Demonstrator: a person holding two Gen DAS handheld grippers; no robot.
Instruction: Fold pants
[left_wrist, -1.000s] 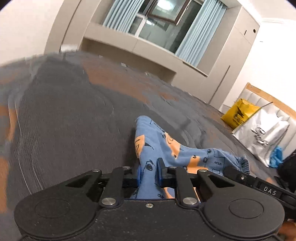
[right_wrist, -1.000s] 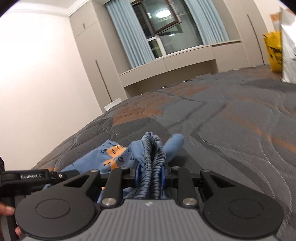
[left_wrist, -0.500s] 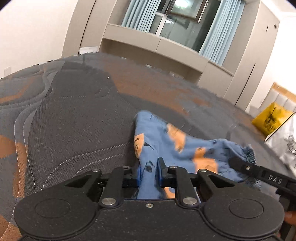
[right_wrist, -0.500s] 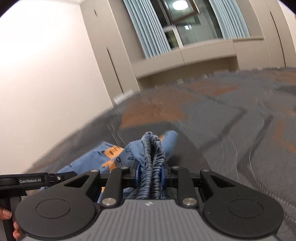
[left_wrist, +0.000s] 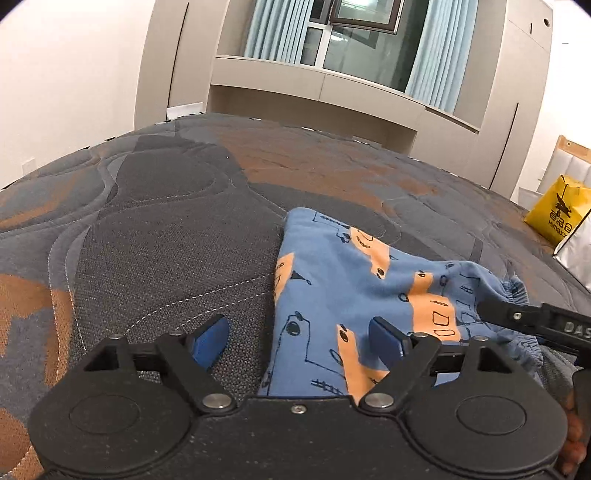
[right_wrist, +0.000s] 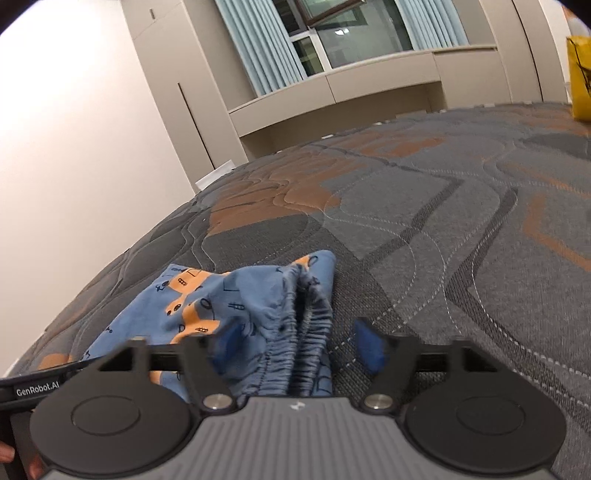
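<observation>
Small blue pants (left_wrist: 343, 291) with orange car prints lie folded on the grey and orange quilted bed (left_wrist: 166, 229). My left gripper (left_wrist: 299, 341) is open, its blue pads astride the pants' leg end, low over the fabric. My right gripper (right_wrist: 295, 341) is open around the gathered elastic waistband (right_wrist: 306, 332), which lies loose between the pads. The pants also show in the right wrist view (right_wrist: 207, 295). The right gripper's arm crosses the left wrist view at the right (left_wrist: 535, 321).
A yellow bag (left_wrist: 557, 210) and a white bag (left_wrist: 580, 251) stand at the bed's far right. A window with blue curtains (left_wrist: 354, 37) and beige cabinets line the far wall. The bed's left edge drops off by the white wall (right_wrist: 55, 184).
Both grippers have opened and let go of the pants, which now rest on the bed. Both cameras have tilted lower toward the fabric.
</observation>
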